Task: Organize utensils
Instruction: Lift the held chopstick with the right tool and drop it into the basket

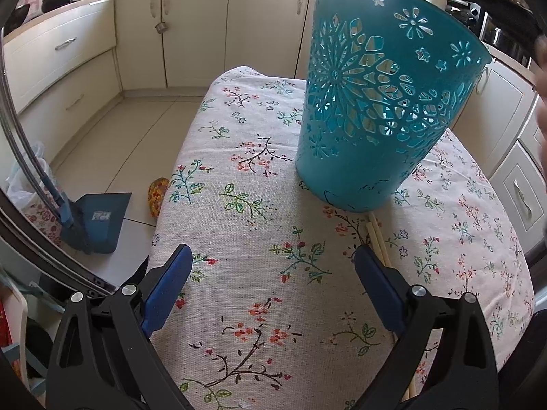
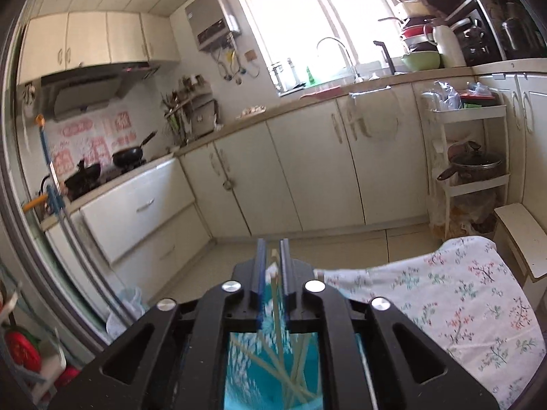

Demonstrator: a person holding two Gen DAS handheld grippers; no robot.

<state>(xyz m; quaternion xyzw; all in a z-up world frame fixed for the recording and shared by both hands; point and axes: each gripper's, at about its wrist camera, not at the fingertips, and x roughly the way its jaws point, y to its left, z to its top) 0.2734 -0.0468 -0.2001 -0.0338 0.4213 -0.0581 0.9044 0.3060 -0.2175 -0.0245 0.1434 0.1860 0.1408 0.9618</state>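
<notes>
A teal cut-out basket stands on the floral tablecloth at the table's right. Two wooden chopsticks lie on the cloth just in front of it, running under my left gripper's right finger. My left gripper is open and empty above the cloth, in front of the basket. My right gripper is held high above the basket, its jaws closed on a thin pale chopstick. Below it the basket's teal inside shows with several chopsticks lying in it.
A blue dustpan and a broom handle stand on the tiled floor left of the table. Kitchen cabinets line the far walls. A white rack with a pot stands at the right. The table edge falls off at the left.
</notes>
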